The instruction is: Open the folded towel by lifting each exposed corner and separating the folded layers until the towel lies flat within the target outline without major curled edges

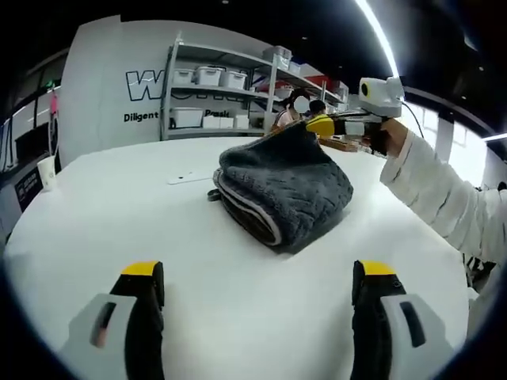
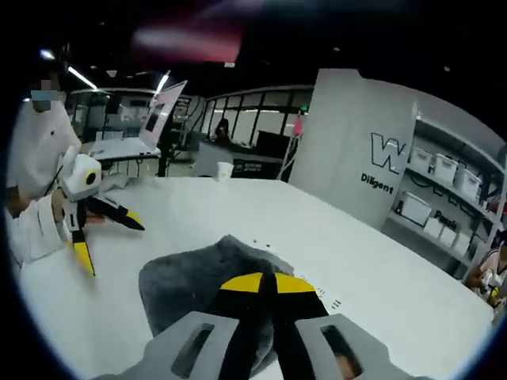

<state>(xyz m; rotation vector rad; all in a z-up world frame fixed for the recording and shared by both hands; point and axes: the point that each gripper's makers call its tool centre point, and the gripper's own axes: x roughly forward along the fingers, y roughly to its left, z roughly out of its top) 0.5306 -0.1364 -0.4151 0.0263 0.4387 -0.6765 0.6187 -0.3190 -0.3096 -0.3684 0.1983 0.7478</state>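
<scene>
Right gripper (image 2: 261,286) is pinching the grey towel's (image 1: 281,186) far corner; left gripper (image 1: 257,289) is waiting open nearby. Lifting one-sided risks dragging the whole bundle.

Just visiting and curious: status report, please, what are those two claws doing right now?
Left gripper open, off the towel. Right gripper shut on the towel's far corner. Towel folded on white table. Nothing in the way.

The grippers have grey bodies with black, yellow-tipped jaws; the right gripper (image 1: 329,125) rides on a white quilted sleeve (image 1: 444,194).
</scene>
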